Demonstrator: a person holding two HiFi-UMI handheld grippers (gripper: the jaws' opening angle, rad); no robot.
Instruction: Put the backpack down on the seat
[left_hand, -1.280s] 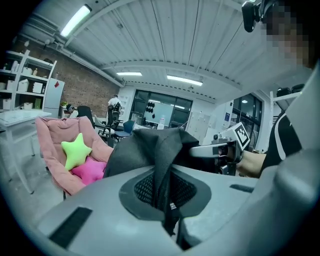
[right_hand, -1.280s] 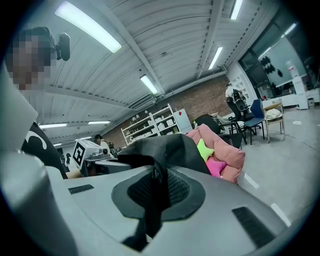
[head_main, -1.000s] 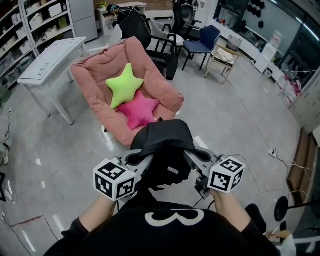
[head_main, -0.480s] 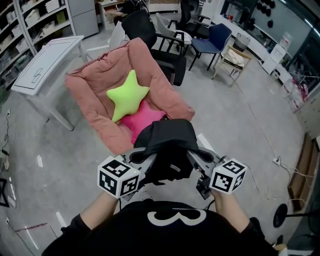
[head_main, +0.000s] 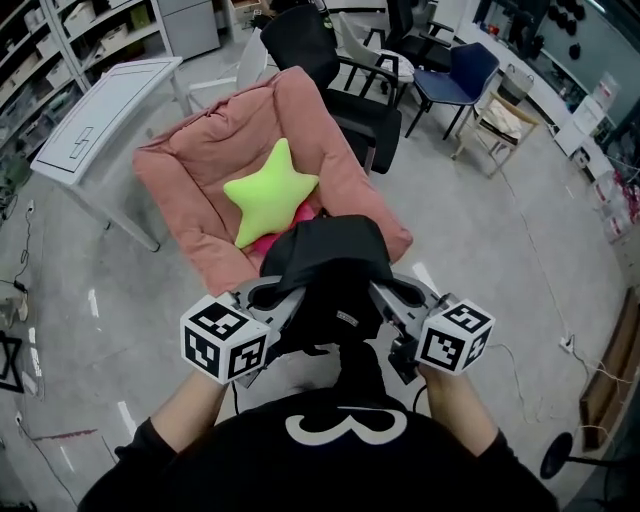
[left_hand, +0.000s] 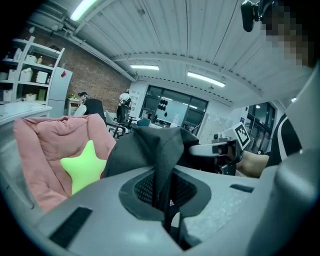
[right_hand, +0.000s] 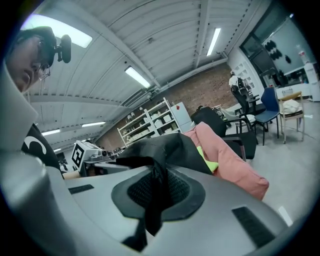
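A black backpack (head_main: 328, 270) hangs in the air between my two grippers, just in front of the pink cushioned seat (head_main: 210, 170). My left gripper (head_main: 272, 305) is shut on the bag's left strap fabric (left_hand: 162, 175). My right gripper (head_main: 385, 303) is shut on the right strap fabric (right_hand: 155, 192). A lime-green star pillow (head_main: 268, 192) lies on the seat, and a pink star pillow (head_main: 275, 238) peeks out below it, mostly hidden by the backpack. In the left gripper view the seat (left_hand: 42, 145) and green star (left_hand: 82, 167) sit to the left of the bag.
A white table (head_main: 100, 110) stands left of the seat. Black office chairs (head_main: 350, 70), a blue chair (head_main: 465, 75) and a small wooden chair (head_main: 500, 125) stand behind and to the right. Shelving (head_main: 60, 30) lines the far left. Grey floor surrounds the seat.
The backpack and both grippers have come closer to the seat; the bag now covers most of the pink star pillow. Both grips are unchanged.
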